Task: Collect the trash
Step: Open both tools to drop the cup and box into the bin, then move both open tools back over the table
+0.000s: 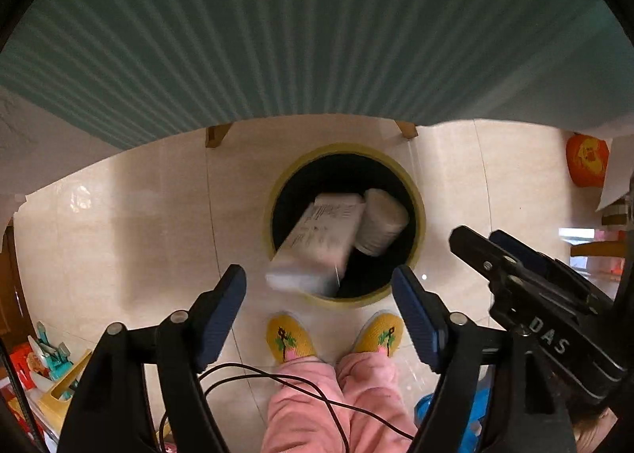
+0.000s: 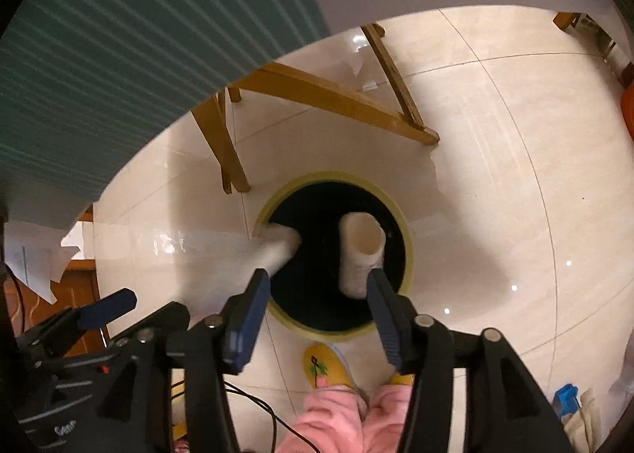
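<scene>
Both grippers point down over a round bin [image 1: 420, 215] with a yellow rim and black inside, standing on the pale tiled floor [image 1: 119, 215]: the left gripper [image 1: 319, 310] has its blue pads spread wide and empty, and the right gripper [image 2: 319, 308] is likewise spread, gripping nothing. Below the left one a blurred white carton [image 1: 313, 243] hangs tilted across the near rim, apart from the pads. Beside it, inside the bin's mouth, a white paper cup [image 2: 362, 251] sits just off the right gripper's pad; yellow slippers [image 1: 287, 338] and pink trouser legs [image 1: 301, 405] stand just beside the bin.
</scene>
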